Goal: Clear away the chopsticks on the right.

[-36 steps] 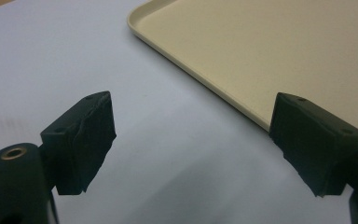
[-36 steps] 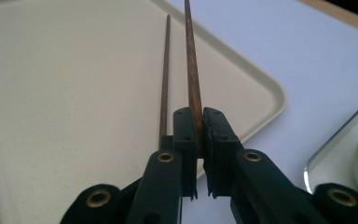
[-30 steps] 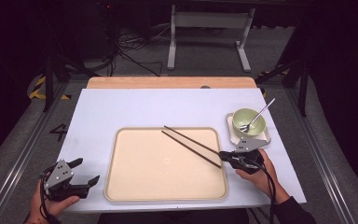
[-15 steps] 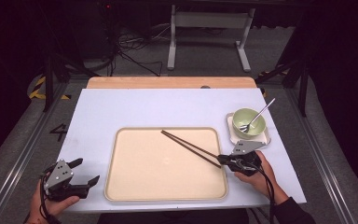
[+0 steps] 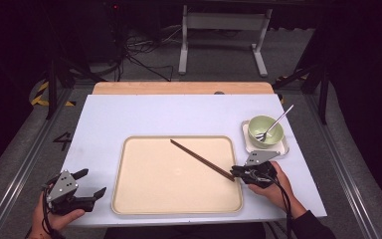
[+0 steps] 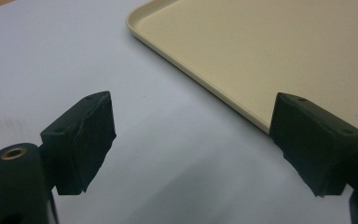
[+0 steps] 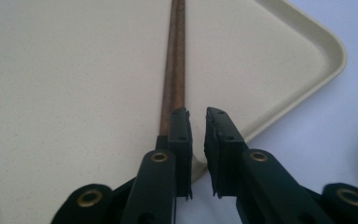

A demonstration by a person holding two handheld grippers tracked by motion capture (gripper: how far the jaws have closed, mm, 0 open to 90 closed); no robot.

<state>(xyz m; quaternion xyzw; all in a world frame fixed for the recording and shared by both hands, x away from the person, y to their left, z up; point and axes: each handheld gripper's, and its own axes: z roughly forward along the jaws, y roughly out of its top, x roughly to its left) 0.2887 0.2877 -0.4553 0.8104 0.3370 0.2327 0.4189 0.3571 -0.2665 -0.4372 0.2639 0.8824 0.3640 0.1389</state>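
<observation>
Right hand-held gripper (image 7: 196, 116), jaws just parted to a narrow gap, releasing the pair of dark wooden chopsticks (image 7: 175, 60), which lie on the beige plastic tray (image 7: 303, 44) directly ahead: placement apparently complete. Left hand-held gripper (image 6: 191, 135) wide open, empty.

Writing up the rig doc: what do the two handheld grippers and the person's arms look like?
Both the left gripper and the right gripper are black, two-jawed, with flat rectangular pads and brass-coloured rivets at the pivots. Each carries a grey three-cornered plate on top. A black cable trails from the right one over a dark sleeve.
</observation>
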